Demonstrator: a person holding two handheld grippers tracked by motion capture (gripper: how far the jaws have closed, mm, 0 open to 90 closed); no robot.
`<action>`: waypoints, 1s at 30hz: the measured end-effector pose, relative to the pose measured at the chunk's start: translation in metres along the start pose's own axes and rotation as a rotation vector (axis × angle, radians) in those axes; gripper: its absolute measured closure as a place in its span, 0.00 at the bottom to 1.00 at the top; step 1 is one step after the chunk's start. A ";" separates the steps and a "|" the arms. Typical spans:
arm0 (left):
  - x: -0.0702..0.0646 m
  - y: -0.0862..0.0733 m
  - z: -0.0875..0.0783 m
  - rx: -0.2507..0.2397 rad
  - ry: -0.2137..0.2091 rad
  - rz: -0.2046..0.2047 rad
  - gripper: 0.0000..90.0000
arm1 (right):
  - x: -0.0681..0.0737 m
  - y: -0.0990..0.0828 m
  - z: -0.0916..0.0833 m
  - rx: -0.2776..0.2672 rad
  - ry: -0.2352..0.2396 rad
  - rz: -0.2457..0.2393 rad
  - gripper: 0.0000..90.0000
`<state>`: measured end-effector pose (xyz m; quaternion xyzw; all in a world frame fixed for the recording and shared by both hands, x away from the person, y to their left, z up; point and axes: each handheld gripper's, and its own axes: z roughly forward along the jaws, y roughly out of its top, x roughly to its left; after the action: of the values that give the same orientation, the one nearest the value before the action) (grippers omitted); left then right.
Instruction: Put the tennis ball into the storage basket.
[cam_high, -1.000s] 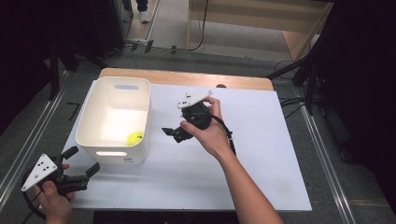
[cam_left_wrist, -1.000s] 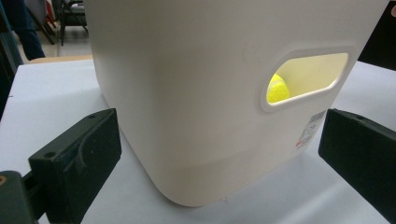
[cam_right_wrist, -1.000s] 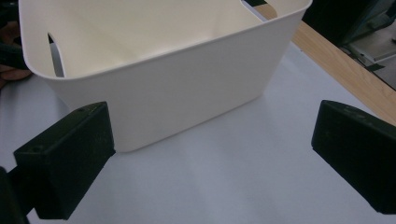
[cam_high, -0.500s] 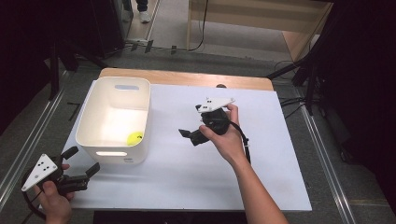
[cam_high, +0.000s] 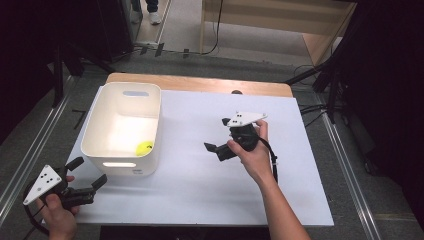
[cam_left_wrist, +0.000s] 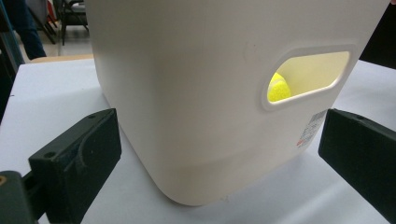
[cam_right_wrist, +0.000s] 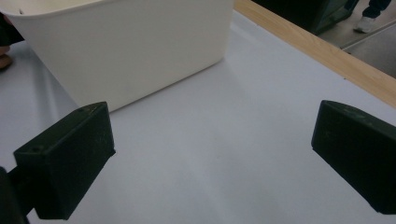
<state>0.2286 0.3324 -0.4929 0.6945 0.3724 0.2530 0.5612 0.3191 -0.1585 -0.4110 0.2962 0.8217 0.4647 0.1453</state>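
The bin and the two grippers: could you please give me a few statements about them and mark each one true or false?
1. A yellow ball lies inside the white bin. True.
2. The right gripper is shut on the ball. False: its jaws stand open and empty over the white table.
3. The left gripper is open, near the bin's front corner. True.
4. The bin lies tipped on its side. False: it stands upright, open at the top.
5. The ball shows through the bin's handle slot in the left gripper view. True.
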 end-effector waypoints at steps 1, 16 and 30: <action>0.000 0.000 0.000 0.000 0.000 0.000 0.00 | -0.001 -0.004 -0.003 -0.007 -0.001 0.007 0.00; 0.000 0.000 0.000 0.005 0.002 0.003 0.00 | -0.008 -0.037 -0.021 -0.045 -0.043 0.041 0.00; -0.001 0.000 0.000 0.004 0.004 0.001 0.00 | -0.013 -0.063 -0.037 -0.075 -0.079 0.068 0.00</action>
<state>0.2281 0.3317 -0.4930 0.6954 0.3737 0.2539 0.5588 0.2881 -0.2161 -0.4457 0.3365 0.7867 0.4879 0.1726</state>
